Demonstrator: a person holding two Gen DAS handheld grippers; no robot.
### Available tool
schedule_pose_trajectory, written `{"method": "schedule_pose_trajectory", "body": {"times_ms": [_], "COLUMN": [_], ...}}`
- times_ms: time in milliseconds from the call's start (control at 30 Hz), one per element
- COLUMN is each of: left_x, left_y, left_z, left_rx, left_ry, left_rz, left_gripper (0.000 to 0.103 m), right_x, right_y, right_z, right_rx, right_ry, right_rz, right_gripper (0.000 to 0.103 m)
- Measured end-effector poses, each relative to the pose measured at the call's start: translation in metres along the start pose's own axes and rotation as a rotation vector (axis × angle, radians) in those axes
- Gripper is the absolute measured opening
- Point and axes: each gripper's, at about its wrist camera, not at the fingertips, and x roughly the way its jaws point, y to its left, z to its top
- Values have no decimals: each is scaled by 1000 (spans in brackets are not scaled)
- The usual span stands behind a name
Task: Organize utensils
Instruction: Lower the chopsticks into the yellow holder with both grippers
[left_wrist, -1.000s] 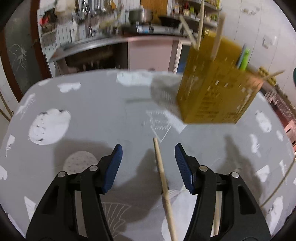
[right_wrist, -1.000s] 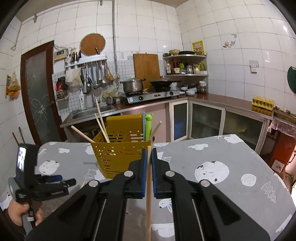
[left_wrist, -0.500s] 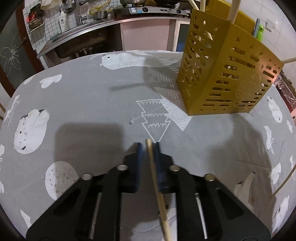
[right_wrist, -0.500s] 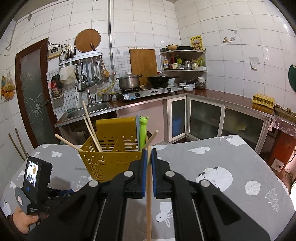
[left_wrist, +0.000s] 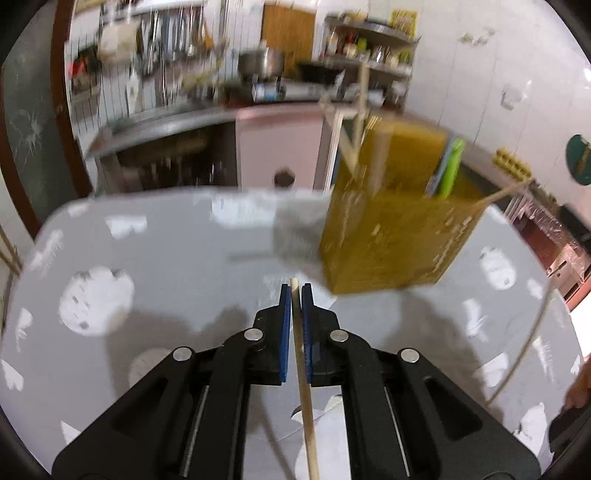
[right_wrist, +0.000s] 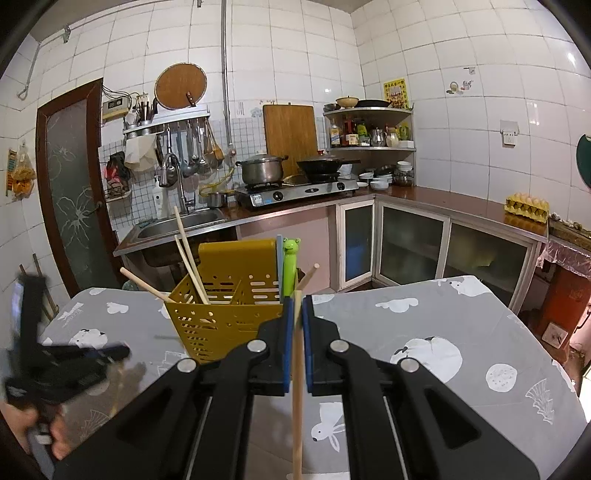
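The yellow utensil caddy (right_wrist: 229, 306) holds several chopsticks plus a green frog-topped utensil (right_wrist: 290, 264) at its 3 o'clock side. Both the left gripper (left_wrist: 295, 291) and the right gripper (right_wrist: 297, 304) are clamped tight on one chopstick each. The left view's pretty blurry.

The left gripper (left_wrist: 295, 290) is clamped on a wooden chopstick (left_wrist: 304, 384) (blue pads pinching it); the right gripper (right_wrist: 297, 304) likewise pinches another chopstick (right_wrist: 297, 398), angled slightly downward.
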Motion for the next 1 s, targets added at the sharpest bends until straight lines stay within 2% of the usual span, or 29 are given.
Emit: {"method": "schedule_pose_trajectory", "body": {"times_ms": [133,400,733,1000], "left_x": [-35,-74,-79,-77], "left_y": [-9,-17,-22,-30], "left_z": [9,15,24,29], "left_rx": [22,28,17,18], "left_ry": [-122,-263,-333,-353], "left_rz": [-17,-34,-40,-48], "left_gripper": [4,4,3,3], "right_x": [-6,-18,-16,-6], "right_y": [0,-2,-2,-2], "right_z": [1,9,23,24], "right_rx": [-2,-6,-23,-36], "right_ry": [-13,-63,-96,-79], "right_rz": [-1,1,4,21], "right_gripper": [5,5,5,5]}}
